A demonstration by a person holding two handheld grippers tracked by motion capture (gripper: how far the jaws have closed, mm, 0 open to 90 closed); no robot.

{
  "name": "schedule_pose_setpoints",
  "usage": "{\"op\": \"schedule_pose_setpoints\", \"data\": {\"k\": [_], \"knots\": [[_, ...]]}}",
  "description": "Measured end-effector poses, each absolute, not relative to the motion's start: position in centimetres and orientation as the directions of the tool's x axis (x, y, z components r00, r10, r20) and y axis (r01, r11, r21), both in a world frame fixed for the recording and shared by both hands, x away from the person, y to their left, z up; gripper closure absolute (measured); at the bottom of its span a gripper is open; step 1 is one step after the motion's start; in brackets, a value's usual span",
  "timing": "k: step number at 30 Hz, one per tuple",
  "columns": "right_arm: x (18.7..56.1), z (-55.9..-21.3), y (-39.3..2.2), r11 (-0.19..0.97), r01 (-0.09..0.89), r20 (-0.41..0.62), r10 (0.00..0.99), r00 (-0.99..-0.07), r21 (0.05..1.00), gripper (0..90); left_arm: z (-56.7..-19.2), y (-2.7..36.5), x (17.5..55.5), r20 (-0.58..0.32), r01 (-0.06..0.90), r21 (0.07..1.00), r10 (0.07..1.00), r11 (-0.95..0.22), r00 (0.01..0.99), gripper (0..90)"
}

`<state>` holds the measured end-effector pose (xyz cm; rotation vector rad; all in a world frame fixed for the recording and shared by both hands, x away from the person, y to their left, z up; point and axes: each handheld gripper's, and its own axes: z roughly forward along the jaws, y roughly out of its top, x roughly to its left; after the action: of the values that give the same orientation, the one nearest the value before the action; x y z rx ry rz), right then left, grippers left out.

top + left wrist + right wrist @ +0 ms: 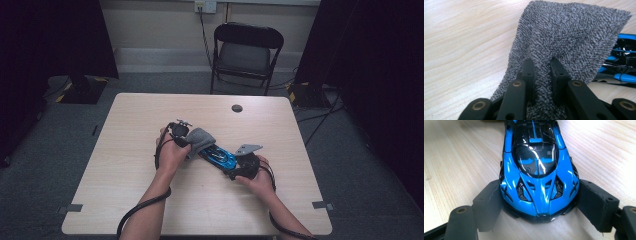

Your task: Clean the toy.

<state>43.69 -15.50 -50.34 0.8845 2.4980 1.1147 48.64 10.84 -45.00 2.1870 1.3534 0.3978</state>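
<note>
Left tool (pixel 541 72) is pinched tight on a fold of the grey cloth (pixel 571 42), jaws nearly together with the pile bunched between the pads. In the high view the cloth (pixel 200 140) is draped over one end of the blue toy car (pixel 220 156), which lies near the middle of the surface (pixel 150 115). Right tool (pixel 539 202) stands wide, its pads bracing both flanks of the car (pixel 536 170) at the other end; the car fills that gap, so it is clamped, not loose.

Work in hand looks like wiping the car with the cloth while the other tool steadies it.

Risks, as judgement:
- The right grip sits on sloped, glossy bodywork near the tip. Any push from the cloth along the car's length could squeeze it out of the jaws, and on its wheels it may roll off across the surface.
- The left tool has only a small fold. Drag against the car could pull the cloth free, or the loose flap could snag on a sharp edge of the bodywork.
- If the cloth bunches thin, the hard black jaws could touch the paint and scratch it.
- Pressing down hard on one end may tip the car in the grip.
- The two tools work close together, so the cables could catch.
</note>
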Motion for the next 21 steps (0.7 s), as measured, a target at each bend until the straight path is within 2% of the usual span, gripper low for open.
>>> {"op": "schedule_pose_setpoints", "data": {"k": [21], "knots": [[43.7,-50.3,-15.5,0.519,0.423,0.005,0.628,-0.778,0.743,23.3,-44.9,14.3,48.3,-0.03,0.766,0.575,0.928,-0.287,0.371,77.1]]}}
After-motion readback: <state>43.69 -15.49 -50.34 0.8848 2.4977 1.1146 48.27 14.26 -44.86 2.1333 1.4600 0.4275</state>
